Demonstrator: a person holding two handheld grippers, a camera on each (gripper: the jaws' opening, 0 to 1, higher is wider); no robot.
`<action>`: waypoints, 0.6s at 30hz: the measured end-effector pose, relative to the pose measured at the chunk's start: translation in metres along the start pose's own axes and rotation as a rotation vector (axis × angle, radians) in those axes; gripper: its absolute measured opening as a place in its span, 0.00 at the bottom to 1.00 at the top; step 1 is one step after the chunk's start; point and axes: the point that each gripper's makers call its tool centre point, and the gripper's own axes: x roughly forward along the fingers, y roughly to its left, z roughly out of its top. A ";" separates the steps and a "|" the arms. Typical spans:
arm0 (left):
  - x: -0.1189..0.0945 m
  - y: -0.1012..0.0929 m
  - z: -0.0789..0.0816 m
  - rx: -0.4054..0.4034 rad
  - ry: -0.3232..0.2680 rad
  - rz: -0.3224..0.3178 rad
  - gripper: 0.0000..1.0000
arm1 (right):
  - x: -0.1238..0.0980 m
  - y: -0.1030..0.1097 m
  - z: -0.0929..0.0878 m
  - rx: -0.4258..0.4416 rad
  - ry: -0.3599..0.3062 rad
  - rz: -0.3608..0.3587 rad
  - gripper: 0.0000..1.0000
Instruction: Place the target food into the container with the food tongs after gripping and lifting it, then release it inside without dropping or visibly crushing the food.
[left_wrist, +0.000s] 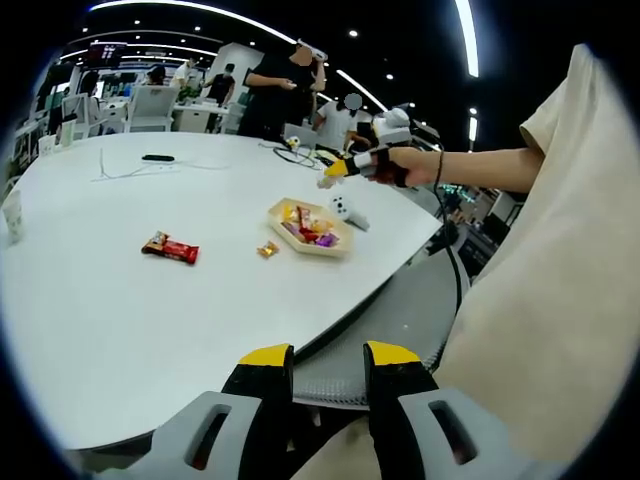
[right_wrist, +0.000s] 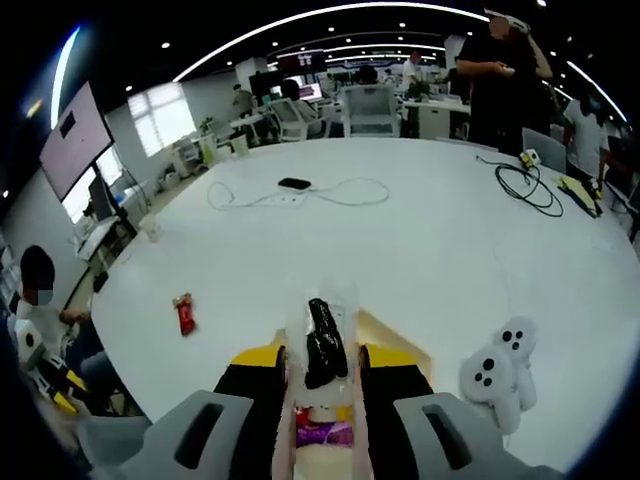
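R gripper (right_wrist: 322, 375) is clamped on clear food tongs (right_wrist: 322, 330) w/ dark food (right_wrist: 322, 345) above the tray (left_wrist: 310, 228); lower gently, then release. L gripper (left_wrist: 328, 368) is open, empty.

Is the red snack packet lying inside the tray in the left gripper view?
No. The red snack packet lies on the bare white table, apart from the tray.
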 end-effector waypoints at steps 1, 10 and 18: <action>0.000 0.000 0.000 0.000 0.000 0.000 0.27 | 0.000 0.000 0.001 -0.002 0.001 0.001 0.29; 0.001 0.001 0.001 0.002 -0.001 -0.001 0.27 | 0.000 0.001 -0.001 -0.037 0.014 0.000 0.23; 0.002 -0.002 -0.003 0.004 0.020 -0.009 0.27 | 0.000 -0.005 -0.039 -0.011 0.077 -0.005 0.26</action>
